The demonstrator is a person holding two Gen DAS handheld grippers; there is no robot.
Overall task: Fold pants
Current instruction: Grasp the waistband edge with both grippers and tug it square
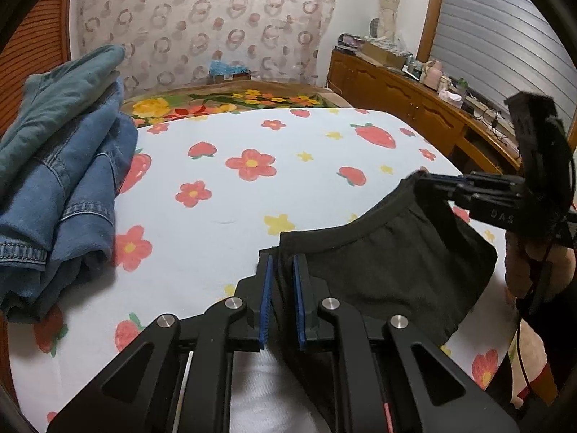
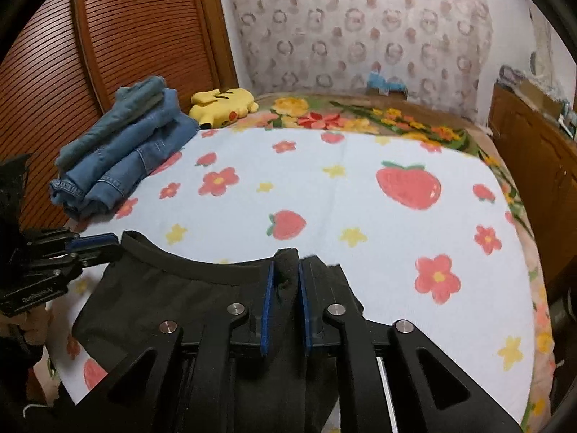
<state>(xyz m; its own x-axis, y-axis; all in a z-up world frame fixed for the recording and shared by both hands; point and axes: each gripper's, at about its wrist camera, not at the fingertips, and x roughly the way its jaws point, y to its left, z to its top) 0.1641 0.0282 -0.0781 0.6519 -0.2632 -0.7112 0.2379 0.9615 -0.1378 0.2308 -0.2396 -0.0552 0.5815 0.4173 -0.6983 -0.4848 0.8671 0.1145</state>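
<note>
Black pants [image 1: 389,263] lie at the near edge of the bed, waistband toward the far side. In the left wrist view my left gripper [image 1: 283,263] is shut on the left end of the waistband, black cloth pinched between its blue pads. My right gripper [image 1: 422,176] holds the other end, at the right. In the right wrist view the right gripper [image 2: 286,263] is shut on a bunched fold of the pants [image 2: 162,299]. The left gripper [image 2: 117,241] bites the waistband at the left. The waistband sags in a curve between the two grips.
The bed carries a white blanket [image 1: 252,198] with strawberries and flowers. Folded jeans [image 2: 122,158] are stacked at its far left, with a yellow plush toy [image 2: 223,104] behind them. A wooden cabinet [image 1: 396,97] with clutter runs along the right. A slatted wooden door [image 2: 126,36] stands at the left.
</note>
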